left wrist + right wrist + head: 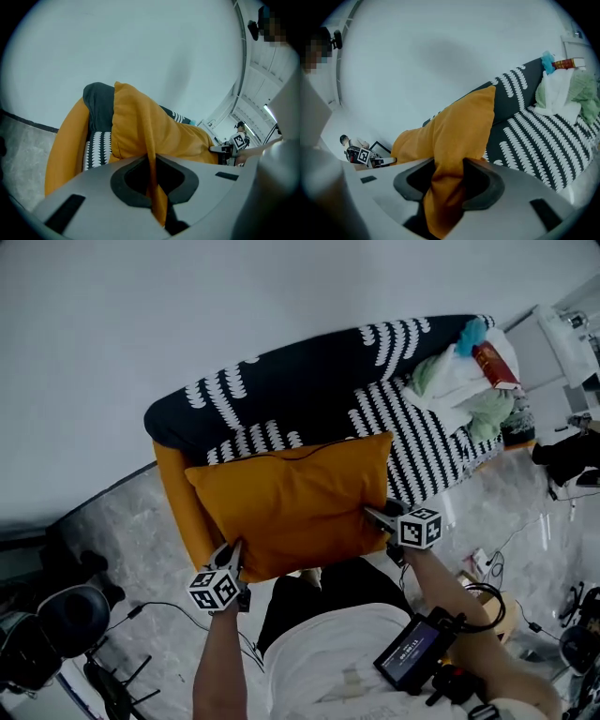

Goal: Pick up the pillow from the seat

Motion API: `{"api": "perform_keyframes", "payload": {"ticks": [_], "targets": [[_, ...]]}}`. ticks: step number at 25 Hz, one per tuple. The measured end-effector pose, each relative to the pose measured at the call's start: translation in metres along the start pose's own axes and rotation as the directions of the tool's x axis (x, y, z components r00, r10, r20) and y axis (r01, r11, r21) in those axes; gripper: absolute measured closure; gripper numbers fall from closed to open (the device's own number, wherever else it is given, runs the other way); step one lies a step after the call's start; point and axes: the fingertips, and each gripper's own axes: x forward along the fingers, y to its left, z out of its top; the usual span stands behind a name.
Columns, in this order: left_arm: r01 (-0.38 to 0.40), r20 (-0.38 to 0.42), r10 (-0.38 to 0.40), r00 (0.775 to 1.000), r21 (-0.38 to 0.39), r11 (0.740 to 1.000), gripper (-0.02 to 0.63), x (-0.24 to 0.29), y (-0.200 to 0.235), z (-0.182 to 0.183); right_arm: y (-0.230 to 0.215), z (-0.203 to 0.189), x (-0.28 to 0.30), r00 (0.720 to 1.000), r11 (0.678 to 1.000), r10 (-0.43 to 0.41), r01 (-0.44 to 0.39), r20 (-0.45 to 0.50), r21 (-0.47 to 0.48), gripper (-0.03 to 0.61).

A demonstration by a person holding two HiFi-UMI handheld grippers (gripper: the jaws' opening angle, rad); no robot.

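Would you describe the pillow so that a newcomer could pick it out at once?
Find the sofa with the black-and-white cover along the white wall. In front of its left half hangs the pillow, pinched at its near corners by the left gripper and right gripper. It is plain orange, unlike the patterned cover and pale clothes.

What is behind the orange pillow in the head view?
Behind the orange pillow the black-and-white patterned seat shows, with an orange side panel at the picture's left. The stretch directly behind the pillow is covered.
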Motion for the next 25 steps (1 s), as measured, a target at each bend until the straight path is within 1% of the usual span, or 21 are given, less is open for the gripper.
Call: {"api": "perform_keyframes", "payload": {"ticks": [5,8,13,16,20,25], "targets": [[0.003,0.033,-0.003,0.999,0.012,1.000,0.592,-0.021,-0.016,0.017,0.019,0.016,-0.022,0.999,1.000,0.017,-0.016,0.040,-0.022,0.388],[0.008,0.046,-0.010,0.999,0.050,0.999,0.592,-0.035,-0.027,0.028,0.030,0.021,-0.035,0.998,0.999,0.021,-0.019,0.064,-0.027,0.388],[0.019,0.096,-0.029,0.995,0.102,0.995,0.592,-0.051,-0.036,0.063,0.049,0.043,-0.044,0.991,0.999,0.024,-0.019,0.128,-0.041,0.388],[0.025,0.123,-0.039,0.992,0.111,0.993,0.592,-0.065,-0.047,0.071,0.060,0.048,-0.060,0.989,0.998,0.023,-0.015,0.149,-0.053,0.388],[0.041,0.159,-0.063,0.985,0.134,0.990,0.592,-0.078,-0.051,0.090,0.077,0.065,-0.069,0.982,0.996,0.022,-0.006,0.185,-0.084,0.388],[0.035,0.186,-0.060,0.981,0.134,0.990,0.592,-0.081,-0.060,0.102,0.085,0.086,-0.080,0.976,0.993,0.016,0.010,0.217,-0.118,0.388]]}}
